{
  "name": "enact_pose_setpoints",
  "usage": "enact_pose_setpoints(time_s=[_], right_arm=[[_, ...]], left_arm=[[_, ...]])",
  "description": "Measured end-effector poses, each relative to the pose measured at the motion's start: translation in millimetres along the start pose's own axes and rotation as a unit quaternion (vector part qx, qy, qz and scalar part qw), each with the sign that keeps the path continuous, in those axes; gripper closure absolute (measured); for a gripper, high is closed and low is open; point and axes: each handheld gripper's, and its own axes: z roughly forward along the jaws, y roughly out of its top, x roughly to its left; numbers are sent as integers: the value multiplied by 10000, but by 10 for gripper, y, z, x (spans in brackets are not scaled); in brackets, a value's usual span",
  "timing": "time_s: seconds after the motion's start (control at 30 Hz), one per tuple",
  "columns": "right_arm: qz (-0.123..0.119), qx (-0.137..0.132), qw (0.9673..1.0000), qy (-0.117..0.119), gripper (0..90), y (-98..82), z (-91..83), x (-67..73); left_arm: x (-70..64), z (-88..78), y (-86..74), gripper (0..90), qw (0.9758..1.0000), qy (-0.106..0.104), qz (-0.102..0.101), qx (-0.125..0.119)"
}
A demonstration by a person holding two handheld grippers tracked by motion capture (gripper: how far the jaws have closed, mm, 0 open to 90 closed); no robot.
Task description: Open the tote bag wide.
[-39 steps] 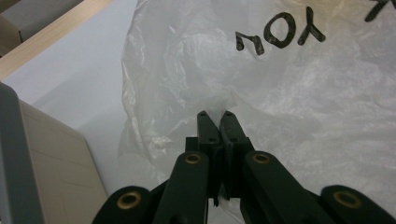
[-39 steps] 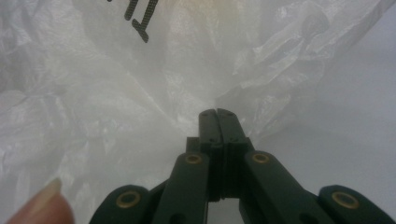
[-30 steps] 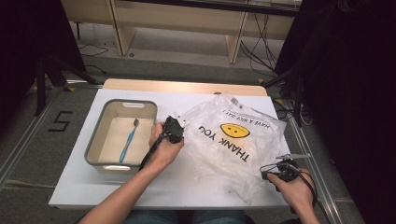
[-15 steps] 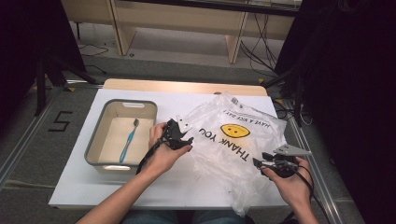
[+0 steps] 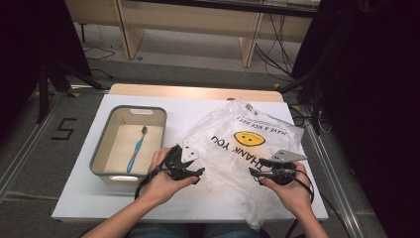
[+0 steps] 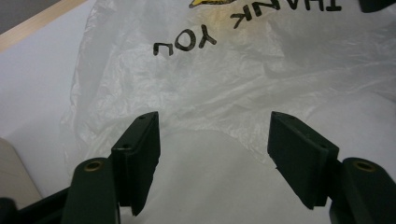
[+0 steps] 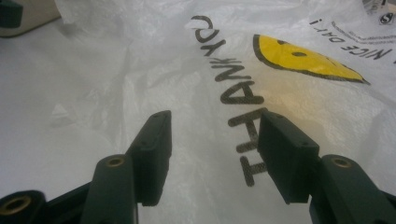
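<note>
A crumpled clear plastic bag [image 5: 242, 148] with a yellow smiley and "THANK YOU" print lies on the white table [image 5: 84, 198]. My left gripper [image 5: 197, 171] hovers at the bag's near left edge and points right. Its jaws have just been opening and now stand open. The bag [image 6: 224, 79] lies spread beyond the left gripper [image 6: 215, 123], with nothing pinched. My right gripper [image 5: 254, 173] is over the bag's near right part and points left. It too has just been opening. The right gripper [image 7: 215, 119] stands open above the bag's lettering [image 7: 233, 88].
A grey bin [image 5: 101, 148] stands on the left half of the table, with a blue toothbrush [image 5: 136, 148] lying inside. A wooden strip [image 5: 193, 91] runs along the table's far edge. Bare white table lies in front of the bag.
Both grippers went from shut to open. The left one drew back from the bag's far left edge toward the person. The right one moved left and up from the bag's near right corner.
</note>
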Motion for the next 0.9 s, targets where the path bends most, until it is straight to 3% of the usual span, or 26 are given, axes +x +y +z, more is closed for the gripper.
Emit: enact_pose_setpoints(time_s=[0.27,0.47,0.9], right_arm=[[-116,-26,9998,155,459,74,118,45],[-150,-62,9993,327,472,105,184,93],[-96,-63,9994,325,466,96,226,118]], left_arm=[[-93,-110,-251,333,9997,-247,-4,-36],[-122,-174,-403,316,9996,-274,-11,-84],[-139,-159,-501,305,9993,-380,51,-38]])
